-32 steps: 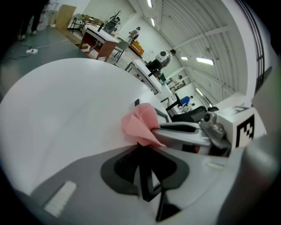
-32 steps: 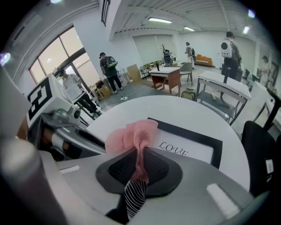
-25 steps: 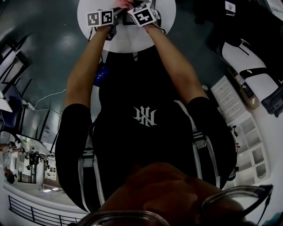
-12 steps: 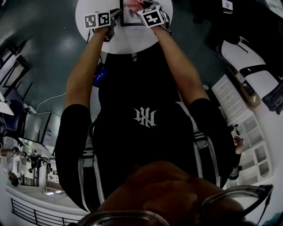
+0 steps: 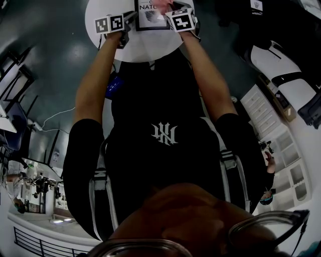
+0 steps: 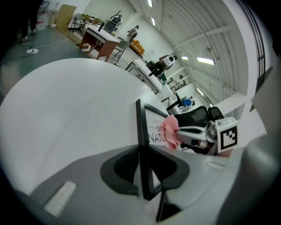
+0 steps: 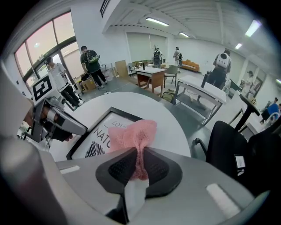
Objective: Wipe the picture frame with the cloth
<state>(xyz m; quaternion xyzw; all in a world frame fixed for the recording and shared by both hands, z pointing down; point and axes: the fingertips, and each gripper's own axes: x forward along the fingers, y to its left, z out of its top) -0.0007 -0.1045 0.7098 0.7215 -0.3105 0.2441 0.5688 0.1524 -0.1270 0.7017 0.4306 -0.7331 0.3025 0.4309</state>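
Note:
A black picture frame (image 5: 150,15) with printed lettering stands on its edge on the round white table (image 5: 145,47). My left gripper (image 6: 142,178) is shut on the frame's (image 6: 141,145) left edge, holding it upright. My right gripper (image 7: 139,165) is shut on a pink mesh cloth (image 7: 131,136), which rests against the frame's (image 7: 94,140) glass near its upper right. In the left gripper view the cloth (image 6: 171,132) shows pressed on the front of the print, with the right gripper (image 6: 206,136) behind it.
A black office chair (image 7: 228,149) stands just past the table's far edge. Desks, tables and several people fill the room behind. White shelving (image 5: 273,130) lies to the right on the floor in the head view.
The frame has come further into the head view, its lettering now showing. My right gripper with the cloth has shifted right across the frame; the left gripper has barely moved.

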